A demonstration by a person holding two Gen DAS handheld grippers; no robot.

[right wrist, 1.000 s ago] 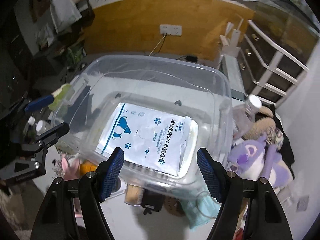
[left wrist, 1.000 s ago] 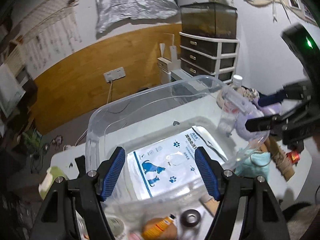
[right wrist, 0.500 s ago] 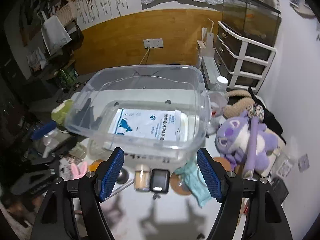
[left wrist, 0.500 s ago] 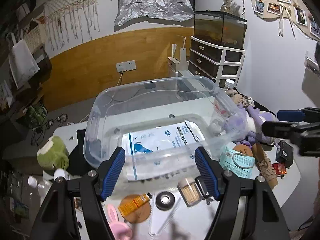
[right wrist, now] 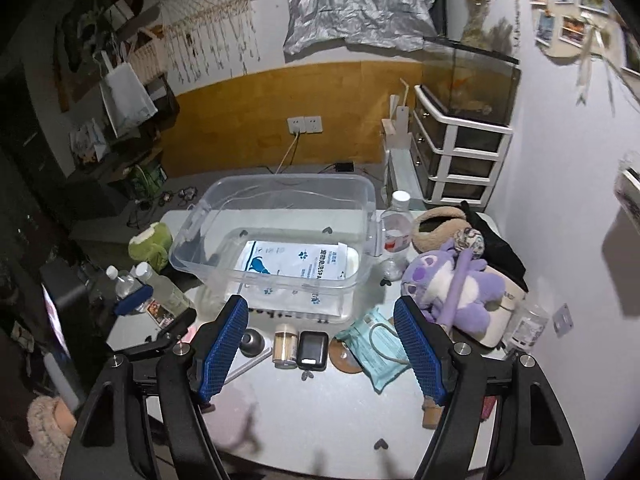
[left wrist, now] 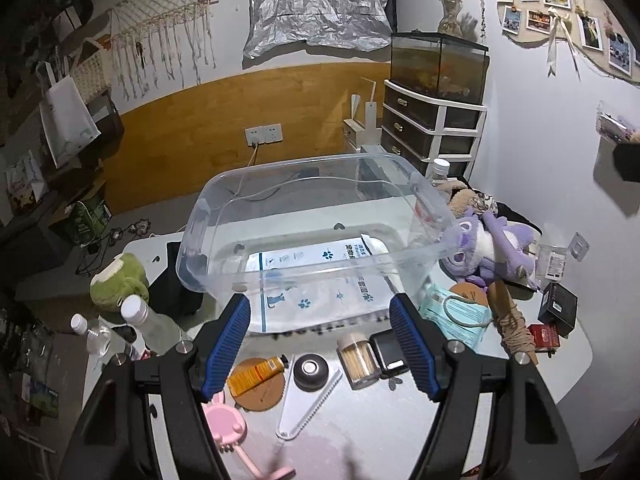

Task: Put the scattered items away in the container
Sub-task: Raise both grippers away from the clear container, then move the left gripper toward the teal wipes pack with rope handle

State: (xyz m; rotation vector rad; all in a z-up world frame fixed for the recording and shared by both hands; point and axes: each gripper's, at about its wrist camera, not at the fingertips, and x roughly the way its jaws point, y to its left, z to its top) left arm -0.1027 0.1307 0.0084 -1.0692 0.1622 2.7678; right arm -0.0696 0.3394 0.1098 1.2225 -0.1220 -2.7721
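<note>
The clear plastic container (right wrist: 276, 240) sits mid-table (right wrist: 320, 412), rounded and glossy, a white paw-print pouch (right wrist: 296, 262) flat inside. Left claw (left wrist: 320, 344) and right claw (right wrist: 322, 344) hang spread, empty. A fuzzy purple plush (right wrist: 452, 284) lies just right

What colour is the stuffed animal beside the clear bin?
Purple with a white belly; clearest in the right wrist view.

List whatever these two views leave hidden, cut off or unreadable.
1. Pouch in the clear bin: small print unreadable, left wrist view, warped by the bin wall.
2. Pink toy: partly behind the left gripper.
3. Brown item: mostly behind the right gripper.
4. Fish tank contents: blurred, right wrist view.
</note>
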